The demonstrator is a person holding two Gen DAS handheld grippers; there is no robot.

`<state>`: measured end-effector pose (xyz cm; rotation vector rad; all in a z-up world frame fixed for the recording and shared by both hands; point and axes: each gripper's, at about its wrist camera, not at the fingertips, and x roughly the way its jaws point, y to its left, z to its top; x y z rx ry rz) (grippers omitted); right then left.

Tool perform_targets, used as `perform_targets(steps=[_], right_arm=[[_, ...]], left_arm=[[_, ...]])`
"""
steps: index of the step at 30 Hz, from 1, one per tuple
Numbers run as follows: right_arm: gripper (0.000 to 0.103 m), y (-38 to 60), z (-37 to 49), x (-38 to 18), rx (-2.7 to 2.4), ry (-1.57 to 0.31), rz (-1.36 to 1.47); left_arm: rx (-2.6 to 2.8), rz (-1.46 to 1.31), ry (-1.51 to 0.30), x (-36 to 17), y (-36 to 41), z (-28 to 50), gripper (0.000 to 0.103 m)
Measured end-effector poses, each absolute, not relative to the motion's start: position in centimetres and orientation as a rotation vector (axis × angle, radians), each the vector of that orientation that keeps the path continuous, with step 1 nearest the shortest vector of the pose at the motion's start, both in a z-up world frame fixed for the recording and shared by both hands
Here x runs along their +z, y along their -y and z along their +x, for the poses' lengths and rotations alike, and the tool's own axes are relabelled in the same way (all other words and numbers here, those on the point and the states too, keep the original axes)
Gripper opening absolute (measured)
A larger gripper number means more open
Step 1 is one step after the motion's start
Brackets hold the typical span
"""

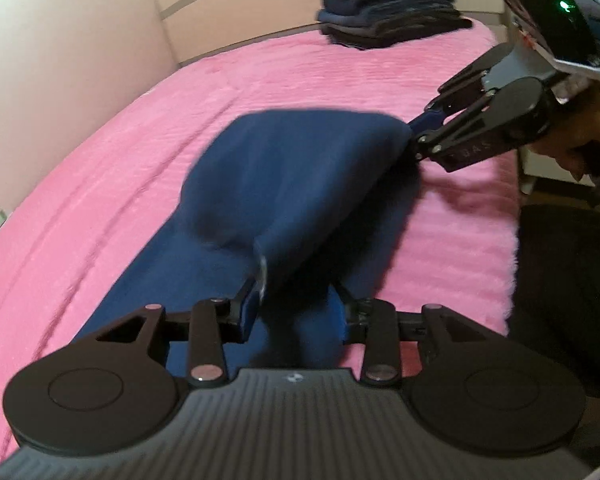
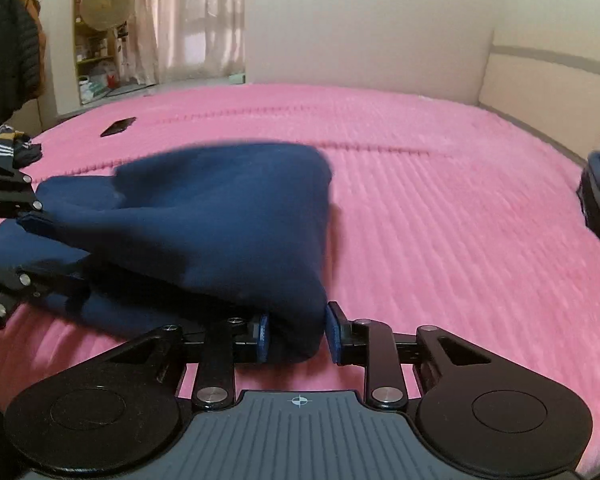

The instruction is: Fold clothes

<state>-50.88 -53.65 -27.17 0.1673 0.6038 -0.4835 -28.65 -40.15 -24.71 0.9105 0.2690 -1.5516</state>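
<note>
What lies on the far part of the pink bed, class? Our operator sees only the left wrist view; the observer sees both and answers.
Operator: I see the navy blue garment and a stack of dark folded clothes. What else lies on the pink fuzzy bedspread?
Observer: A flat black phone-like object lies near the far edge.
Operator: Any unfolded clothes left?
Observer: A dark striped bundle sits at the bed's edge.
Operator: Does the right gripper hold cloth?
Observer: Its blue pads pinch a bunched fold of the garment, lifted off the bed.
</note>
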Motion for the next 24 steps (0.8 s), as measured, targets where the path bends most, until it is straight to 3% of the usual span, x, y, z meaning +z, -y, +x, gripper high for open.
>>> perform_targets(steps=[3,8,12,17,19,24], right_arm=[[0.029,53.1,-51.0,-26.4,-0.452,-0.606,0.119],[0.044,52.6,-52.8,-25.3,-0.399,-0.576,0.113],[0.074,51.9,-52.7,-24.6,-0.399,-0.542,0.043],[0.073,53.0,-51.5,-24.5,-0.311,-0.442,0.124],[0.067,53.7,-50.3,-25.5,-0.228,-0.464,0.235],[0.066,51.8,-49.2,-27.2,-0.127,-0.554,0.161]], left_arm=[[-1.547,0.936,-0.253,-24.9,40.3,-29.0,0.033],[-1.55,0.882,-0.28,-23.5,39.5,-28.3,0.033],[-1.55,0.804,-0.301,-22.1,39.1,-27.3,0.033],[-1.544,0.665,-0.354,-20.2,39.1,-25.5,0.035],[-1.527,0.603,-0.375,-19.4,39.0,-24.3,0.036],[-1.472,0.536,-0.423,-18.6,40.8,-21.7,0.04]])
